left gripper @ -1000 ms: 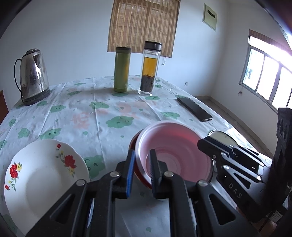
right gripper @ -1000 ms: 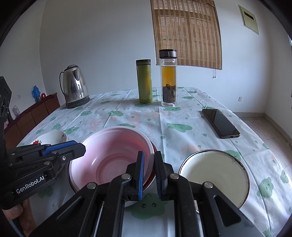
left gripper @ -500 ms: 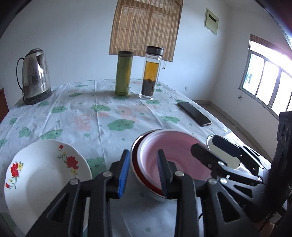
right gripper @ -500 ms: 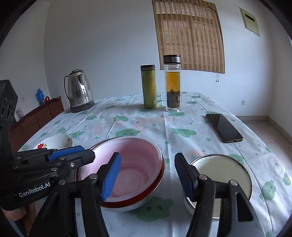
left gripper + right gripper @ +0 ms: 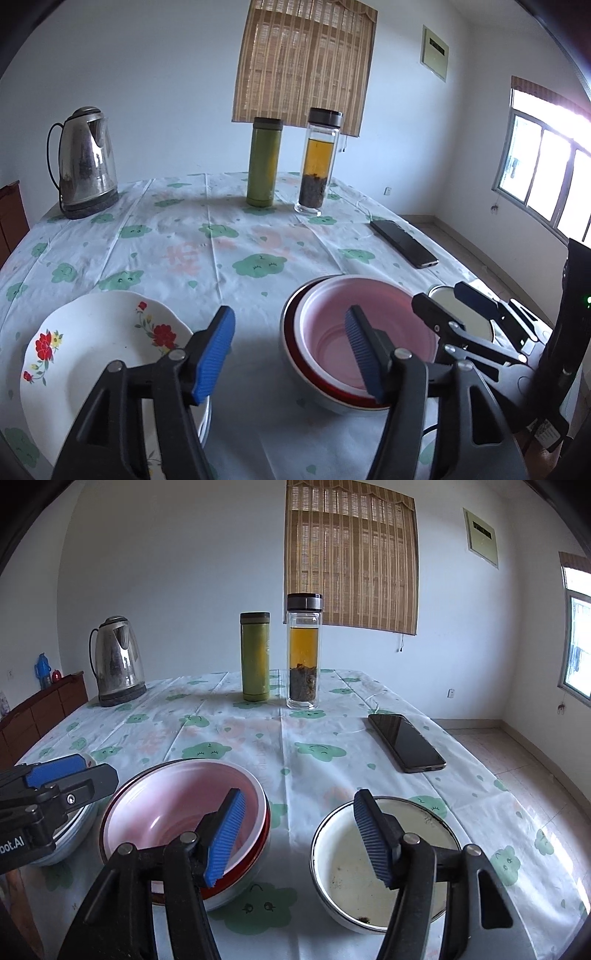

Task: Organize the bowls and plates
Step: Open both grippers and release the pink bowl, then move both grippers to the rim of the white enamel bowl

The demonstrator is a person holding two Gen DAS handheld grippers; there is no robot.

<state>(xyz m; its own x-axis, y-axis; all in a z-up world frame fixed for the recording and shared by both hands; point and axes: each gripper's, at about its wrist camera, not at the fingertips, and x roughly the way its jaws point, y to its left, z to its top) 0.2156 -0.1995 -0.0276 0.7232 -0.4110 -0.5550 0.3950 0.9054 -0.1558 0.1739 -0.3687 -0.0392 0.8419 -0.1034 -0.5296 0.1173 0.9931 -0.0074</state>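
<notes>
A pink bowl (image 5: pixel 332 332) (image 5: pixel 177 805) sits nested inside a red-rimmed bowl (image 5: pixel 295 365) (image 5: pixel 243 878) on the tablecloth. My left gripper (image 5: pixel 291 354) (image 5: pixel 62 771) is opening. The stack's left rim lies between its blue pads, which do not press on it. My right gripper (image 5: pixel 299 834) (image 5: pixel 448 301) stands open, one finger over the pink bowl's right rim and the other over a white enamel bowl (image 5: pixel 384 867) (image 5: pixel 443 293). A white plate with red flowers (image 5: pixel 92 350) lies left of the stack. In the right wrist view the left gripper hides most of it.
At the back of the table (image 5: pixel 221 258) stand a steel kettle (image 5: pixel 86 162) (image 5: pixel 116 661), a green flask (image 5: pixel 264 162) (image 5: pixel 255 657) and a glass tea bottle (image 5: pixel 319 162) (image 5: pixel 303 653). A black phone (image 5: pixel 404 243) (image 5: pixel 406 742) lies at the right. A wooden cabinet (image 5: pixel 40 712) stands to the left.
Both grippers were shut on opposite rims of the bowl stack and have let go and opened. The stack rests on the table, and both views have tilted up slightly.
</notes>
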